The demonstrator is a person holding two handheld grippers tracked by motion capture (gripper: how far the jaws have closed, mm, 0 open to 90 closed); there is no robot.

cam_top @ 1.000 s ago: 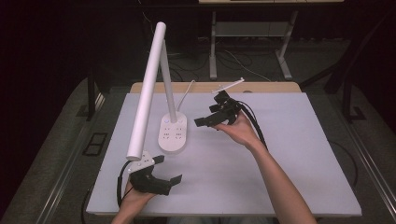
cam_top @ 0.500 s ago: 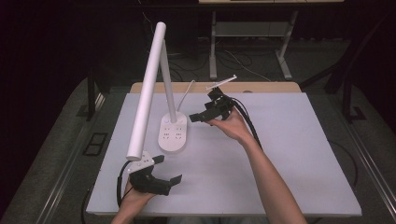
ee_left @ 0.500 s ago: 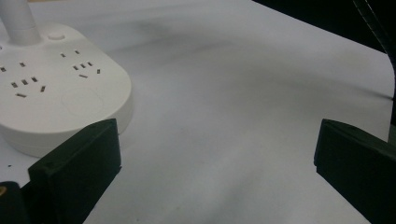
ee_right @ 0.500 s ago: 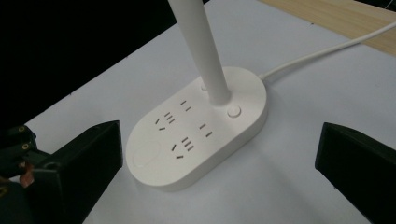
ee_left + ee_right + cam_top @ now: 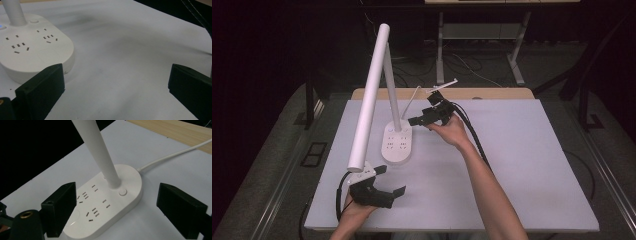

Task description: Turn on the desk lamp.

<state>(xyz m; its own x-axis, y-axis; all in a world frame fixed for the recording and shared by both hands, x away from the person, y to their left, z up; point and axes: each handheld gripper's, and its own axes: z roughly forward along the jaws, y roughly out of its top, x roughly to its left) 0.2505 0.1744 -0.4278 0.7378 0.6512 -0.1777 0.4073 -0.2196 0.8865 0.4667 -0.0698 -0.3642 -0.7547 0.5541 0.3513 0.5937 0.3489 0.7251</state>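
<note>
one desk lamp (image 5: 382, 95), two grippers (image 5: 419, 120)

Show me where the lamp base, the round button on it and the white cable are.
lamp base (image 5: 110, 220), right gripper view, flat top with sockets.
round button (image 5: 122, 192), right gripper view, its middle.
white cable (image 5: 172, 155), right gripper view, stretch over the table.

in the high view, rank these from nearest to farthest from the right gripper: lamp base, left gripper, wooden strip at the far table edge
From the right gripper:
1. Lamp base, just left of it and slightly nearer the person.
2. Wooden strip, behind it along the table's far edge.
3. Left gripper, at the near left corner, below the lamp's long head.
</note>
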